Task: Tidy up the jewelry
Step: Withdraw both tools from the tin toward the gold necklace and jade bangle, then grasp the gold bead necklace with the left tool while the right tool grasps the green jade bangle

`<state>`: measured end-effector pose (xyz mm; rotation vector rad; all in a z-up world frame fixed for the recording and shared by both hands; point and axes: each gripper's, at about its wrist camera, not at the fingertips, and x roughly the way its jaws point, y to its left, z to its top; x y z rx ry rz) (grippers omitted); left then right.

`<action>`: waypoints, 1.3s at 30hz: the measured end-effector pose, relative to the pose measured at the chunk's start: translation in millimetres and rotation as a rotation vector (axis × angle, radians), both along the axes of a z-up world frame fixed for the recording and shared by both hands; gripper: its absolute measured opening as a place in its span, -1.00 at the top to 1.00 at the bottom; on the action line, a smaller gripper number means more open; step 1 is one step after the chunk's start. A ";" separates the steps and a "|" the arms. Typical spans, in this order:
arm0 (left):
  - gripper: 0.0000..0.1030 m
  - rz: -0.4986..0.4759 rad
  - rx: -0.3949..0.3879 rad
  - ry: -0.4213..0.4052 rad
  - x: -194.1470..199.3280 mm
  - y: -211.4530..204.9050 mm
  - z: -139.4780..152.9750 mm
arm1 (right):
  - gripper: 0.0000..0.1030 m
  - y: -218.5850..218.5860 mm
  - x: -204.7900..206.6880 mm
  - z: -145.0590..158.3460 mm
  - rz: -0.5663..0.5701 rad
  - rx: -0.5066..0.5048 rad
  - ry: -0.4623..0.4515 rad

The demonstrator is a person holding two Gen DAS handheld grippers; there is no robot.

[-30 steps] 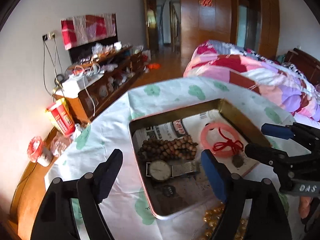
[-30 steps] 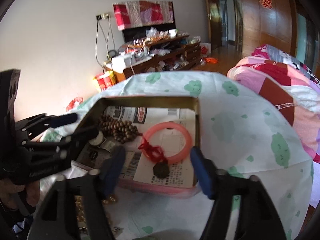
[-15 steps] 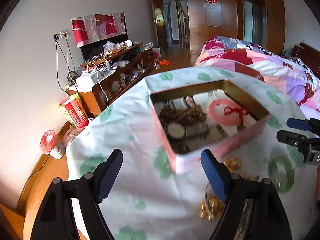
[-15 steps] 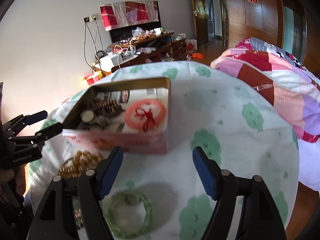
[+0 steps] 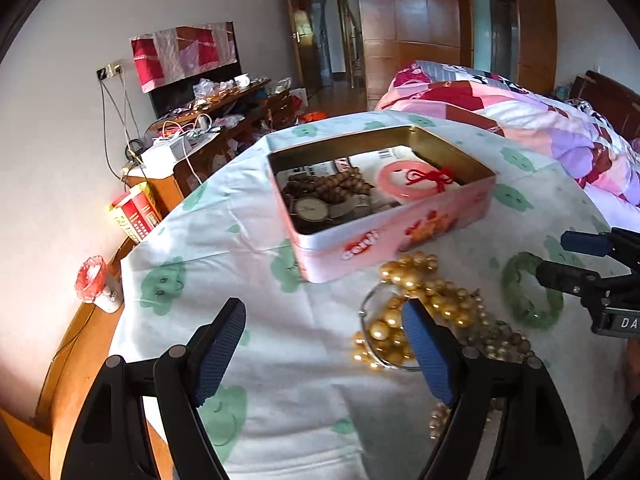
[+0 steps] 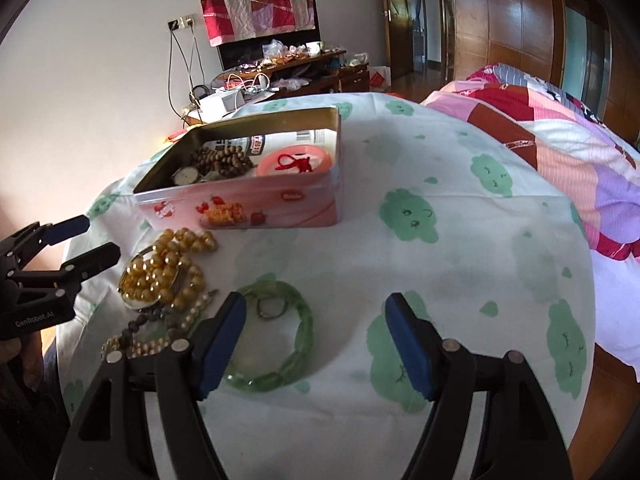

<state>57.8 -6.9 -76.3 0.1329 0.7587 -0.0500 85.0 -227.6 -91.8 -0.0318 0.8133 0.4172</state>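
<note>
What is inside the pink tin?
Inside the pink tin: brown bead strand, wristwatch, pink bangle with red cord, on printed paper. The near wall hides the floor's front edge.

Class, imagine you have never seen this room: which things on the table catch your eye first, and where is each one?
The open pink tin stands out first, toward the back of the table, with a pink bangle, brown wooden beads and a watch inside it. In front of the tin, loose on the cloth, lies a heap of gold beads, and beside it a green bangle.
</note>
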 end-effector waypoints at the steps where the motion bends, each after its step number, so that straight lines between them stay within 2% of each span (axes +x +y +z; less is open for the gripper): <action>1: -0.56 -0.006 -0.006 0.004 -0.4 -2.0 -1.0 | -0.46 0.7 -1.5 -0.3 0.002 -0.006 -0.001; 4: -0.54 -0.029 -0.006 0.004 -1.8 -9.1 -2.0 | -0.46 2.8 -1.6 -3.0 0.009 -0.020 0.013; 6: -0.45 -0.041 -0.005 -0.002 -1.7 -13.3 -1.6 | -0.36 3.9 -1.4 -3.3 0.013 -0.024 0.011; 7: -0.32 -0.049 -0.009 0.002 -0.2 -15.1 -2.0 | -0.32 5.4 -0.7 -4.3 0.020 -0.030 0.016; 9: -0.16 -0.061 -0.014 0.015 4.2 -18.6 -4.1 | -0.05 8.0 1.3 -7.4 0.029 -0.038 0.033; 13: 0.14 -0.091 -0.016 0.032 10.2 -28.6 -8.5 | 0.22 11.2 6.7 -12.7 0.042 -0.038 0.072; 14: 0.20 -0.099 -0.018 0.035 11.2 -30.0 -9.0 | 0.37 12.3 6.5 -13.0 0.043 -0.042 0.070; 15: 0.22 -0.105 -0.022 0.041 11.9 -30.7 -9.7 | 0.61 12.7 6.4 -13.0 0.047 -0.040 0.069; 17: 0.24 -0.112 -0.040 0.061 15.2 -30.2 -12.4 | 0.73 11.5 6.1 -13.4 0.054 -0.030 0.071; 20: 0.24 -0.123 -0.058 0.075 17.4 -31.1 -13.7 | 0.76 3.8 7.3 -12.7 0.038 0.017 0.075; 24: 0.27 -0.139 -0.056 0.086 18.4 -34.3 -15.2 | 0.76 7.3 6.2 -12.0 0.043 0.010 0.070; 26: 0.61 -0.155 -0.058 0.095 18.9 -35.6 -16.2 | 0.76 10.1 3.9 -11.2 0.048 -0.006 0.058; 28: 0.80 -0.168 -0.065 0.096 18.8 -36.7 -16.3 | 0.76 11.5 4.5 -11.0 0.051 -0.013 0.058; 34: 0.81 -0.176 -0.106 0.068 15.1 -31.8 -8.4 | 0.76 11.3 3.6 -10.4 0.046 -0.005 0.049; 39: 0.81 -0.174 -0.136 0.012 6.2 -25.1 13.2 | 0.76 9.2 1.8 -7.6 0.041 0.006 0.031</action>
